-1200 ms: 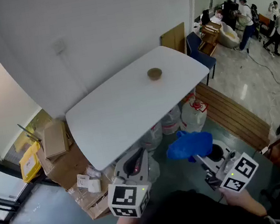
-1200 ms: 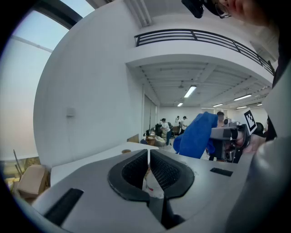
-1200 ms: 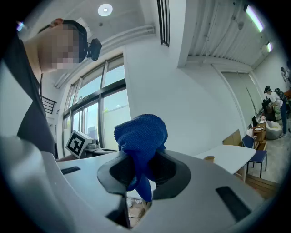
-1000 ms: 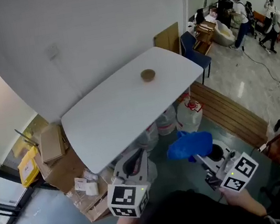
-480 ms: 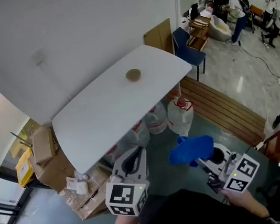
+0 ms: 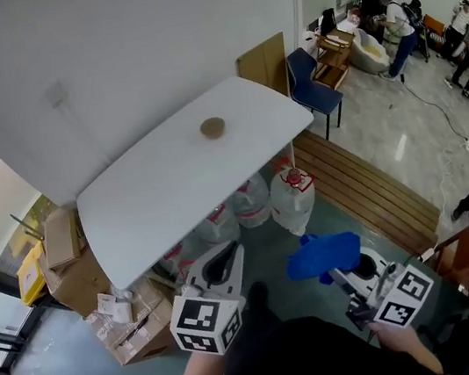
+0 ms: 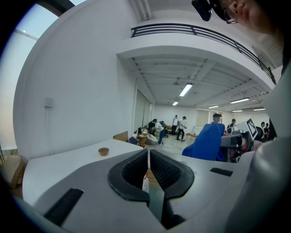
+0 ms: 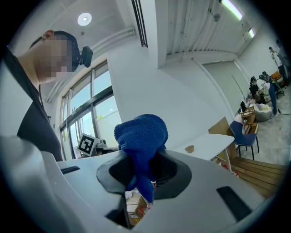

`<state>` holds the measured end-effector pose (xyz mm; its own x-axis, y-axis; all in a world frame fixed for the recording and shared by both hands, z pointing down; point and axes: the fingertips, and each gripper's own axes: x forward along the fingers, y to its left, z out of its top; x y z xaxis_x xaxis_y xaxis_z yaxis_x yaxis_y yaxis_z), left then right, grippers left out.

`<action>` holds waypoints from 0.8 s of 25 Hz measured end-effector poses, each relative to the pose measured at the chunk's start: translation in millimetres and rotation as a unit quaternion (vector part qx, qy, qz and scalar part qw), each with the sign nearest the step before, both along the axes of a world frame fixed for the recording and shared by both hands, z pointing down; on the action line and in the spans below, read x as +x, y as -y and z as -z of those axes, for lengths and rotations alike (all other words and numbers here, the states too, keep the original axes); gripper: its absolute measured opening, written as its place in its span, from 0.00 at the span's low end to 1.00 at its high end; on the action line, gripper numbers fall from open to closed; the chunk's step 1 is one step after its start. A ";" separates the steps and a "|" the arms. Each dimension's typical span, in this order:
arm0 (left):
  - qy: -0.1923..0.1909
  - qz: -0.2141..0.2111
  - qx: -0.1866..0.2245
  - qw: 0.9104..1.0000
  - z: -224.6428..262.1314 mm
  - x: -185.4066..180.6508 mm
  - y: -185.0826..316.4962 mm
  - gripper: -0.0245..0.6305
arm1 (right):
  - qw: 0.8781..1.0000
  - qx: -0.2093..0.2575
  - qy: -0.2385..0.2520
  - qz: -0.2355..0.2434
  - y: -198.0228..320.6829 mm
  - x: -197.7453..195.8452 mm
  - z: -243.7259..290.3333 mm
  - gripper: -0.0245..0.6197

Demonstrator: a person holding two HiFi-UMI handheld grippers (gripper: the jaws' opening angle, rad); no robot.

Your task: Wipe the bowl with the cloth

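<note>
Cloth [image 6: 322, 256] clamped in right gripper [image 6: 340, 273] jaws; left gripper [image 7: 148, 160] jaws closed, empty (bowl [image 6: 212, 127] on table [image 6: 156, 195])

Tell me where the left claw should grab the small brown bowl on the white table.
Probably its near rim, one jaw inside and one outside, coming from above: the bowl sits upright and alone on the table, mouth up. The left claw is shut, so open it first.

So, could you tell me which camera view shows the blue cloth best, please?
The right gripper view: the blue cloth sits large and central, pinched between the jaws. The head view shows only a small bundle; the left gripper view, a side glimpse.
</note>
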<state>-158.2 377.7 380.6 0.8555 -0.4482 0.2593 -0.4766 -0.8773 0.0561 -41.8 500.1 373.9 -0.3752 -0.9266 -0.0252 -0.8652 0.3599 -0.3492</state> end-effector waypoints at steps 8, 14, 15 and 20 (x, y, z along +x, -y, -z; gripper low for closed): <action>-0.004 -0.017 -0.006 1.000 -5.8 44.4 42.5 0.08 | 1.000 -0.015 0.008 -0.009 37.0 36.4 -12.6 0.16; -0.008 -0.021 -0.018 1.000 -7.6 77.6 100.1 0.08 | 0.999 -0.026 0.012 -0.014 95.6 69.6 -14.1 0.16; -0.008 -0.021 -0.017 1.000 -5.9 81.8 111.8 0.08 | 0.999 -0.028 0.012 -0.011 108.7 72.9 -13.2 0.16; 0.000 -0.016 -0.024 1.000 -8.1 97.4 179.6 0.08 | 0.999 -0.036 0.009 0.006 183.3 87.3 -12.2 0.16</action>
<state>-60.8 198.1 388.7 0.8696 -0.4072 0.2794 -0.4480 -0.8885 0.0994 45.5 316.8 386.0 -0.3856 -0.9221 0.0338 -0.8545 0.3430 -0.3902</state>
